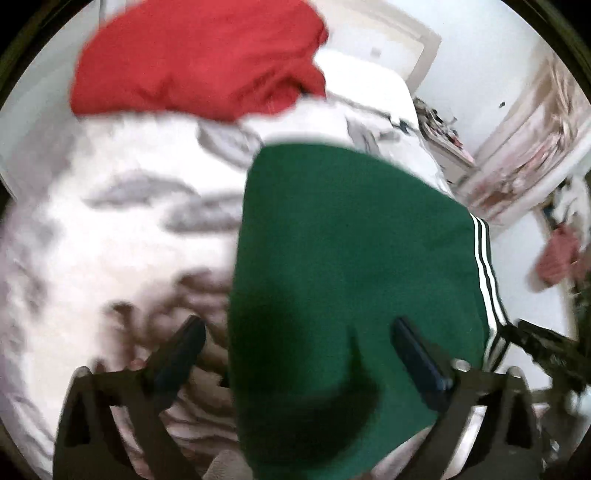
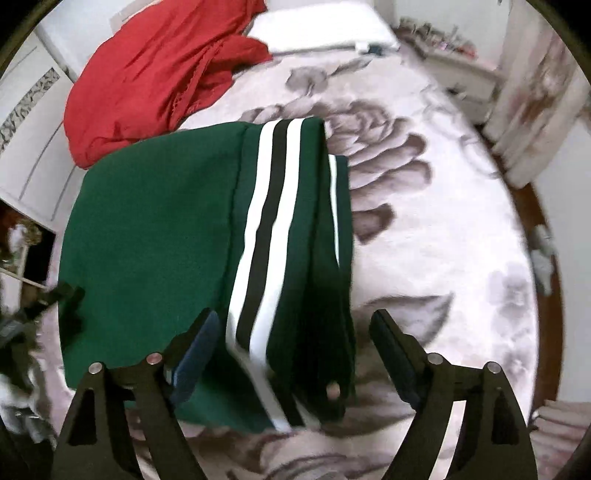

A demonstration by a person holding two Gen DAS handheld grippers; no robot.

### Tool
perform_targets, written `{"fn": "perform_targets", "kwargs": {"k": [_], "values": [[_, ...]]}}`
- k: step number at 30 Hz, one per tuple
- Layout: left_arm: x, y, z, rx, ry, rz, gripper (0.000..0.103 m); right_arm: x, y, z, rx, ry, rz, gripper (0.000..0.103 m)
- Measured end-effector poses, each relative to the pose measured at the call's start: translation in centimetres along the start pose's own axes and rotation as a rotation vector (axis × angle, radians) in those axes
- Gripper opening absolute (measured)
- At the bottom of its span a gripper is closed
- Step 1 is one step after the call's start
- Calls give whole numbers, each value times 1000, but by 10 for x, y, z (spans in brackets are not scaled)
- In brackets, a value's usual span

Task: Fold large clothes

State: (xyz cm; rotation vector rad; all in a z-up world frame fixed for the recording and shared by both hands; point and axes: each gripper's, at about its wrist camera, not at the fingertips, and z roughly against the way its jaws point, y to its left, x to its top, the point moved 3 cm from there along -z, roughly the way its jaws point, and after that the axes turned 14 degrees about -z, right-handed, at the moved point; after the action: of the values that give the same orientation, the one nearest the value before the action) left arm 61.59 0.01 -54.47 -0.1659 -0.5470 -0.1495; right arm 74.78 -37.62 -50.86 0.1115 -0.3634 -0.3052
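Observation:
A green garment [image 1: 343, 258] with white and black side stripes lies folded on the flowered bedspread [image 1: 110, 229]. It also shows in the right wrist view [image 2: 155, 229], stripes [image 2: 266, 236] running down its right part. My left gripper [image 1: 299, 332] is open and empty, hovering above the garment's near left edge. My right gripper [image 2: 291, 325] is open and empty above the striped side. The right gripper also shows at the far right of the left wrist view [image 1: 543, 343].
A red garment [image 1: 199, 55] lies bunched at the far side of the bed, also in the right wrist view [image 2: 155, 74]. A white pillow [image 2: 317, 29] sits at the bed's head. A cluttered shelf [image 1: 443, 129] and curtain [image 2: 528, 92] stand beyond the bed.

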Motion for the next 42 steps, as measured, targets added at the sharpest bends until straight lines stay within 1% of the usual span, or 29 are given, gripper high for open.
{"fn": "perform_targets", "kwargs": {"k": [1,2,3,4,5,7,10,11,13,14,16,18,20,24,27,31,35,42], "values": [[11,-8,8,50,-13,-29,103,-33,29,17,-22,-18,7,88],[11,-21,20,123,-24,-72,103,-46,39,33,-34,-33,10,89],[7,-23,26,172,-28,-97,103,-68,67,59,-46,-39,10,89],[5,-33,37,219,-33,-124,103,-88,80,72,-56,-45,5,90],[3,-39,49,246,-41,-146,103,-97,82,80,-63,-55,-2,90],[1,-53,74,275,-60,-172,103,-124,93,100,-81,-84,-7,90],[-12,-69,117,274,-90,-164,103,-152,106,160,-89,-123,-16,90],[-16,-72,128,267,-96,-159,103,-159,103,179,-89,-141,-19,90],[-23,-80,160,268,-109,-135,103,-172,102,217,-91,-173,-13,90],[-30,-85,182,265,-116,-115,103,-182,104,246,-98,-198,-3,90],[-40,-89,210,260,-130,-87,103,-199,104,285,-97,-226,10,90],[-53,-96,245,266,-140,-63,103,-220,106,331,-96,-260,34,90],[-64,-105,278,277,-151,-60,103,-240,109,373,-86,-292,62,90],[-85,-115,334,309,-173,-44,103,-279,107,451,-70,-355,95,90],[-97,-120,365,321,-187,-19,103,-299,103,494,-40,-375,99,90],[-107,-130,403,336,-220,1,103,-323,99,541,-12,-412,115,90],[-112,-144,427,348,-247,-2,103,-345,95,584,4,-453,118,90],[-119,-170,454,368,-299,-39,103,-372,91,639,22,-520,127,93]]}}
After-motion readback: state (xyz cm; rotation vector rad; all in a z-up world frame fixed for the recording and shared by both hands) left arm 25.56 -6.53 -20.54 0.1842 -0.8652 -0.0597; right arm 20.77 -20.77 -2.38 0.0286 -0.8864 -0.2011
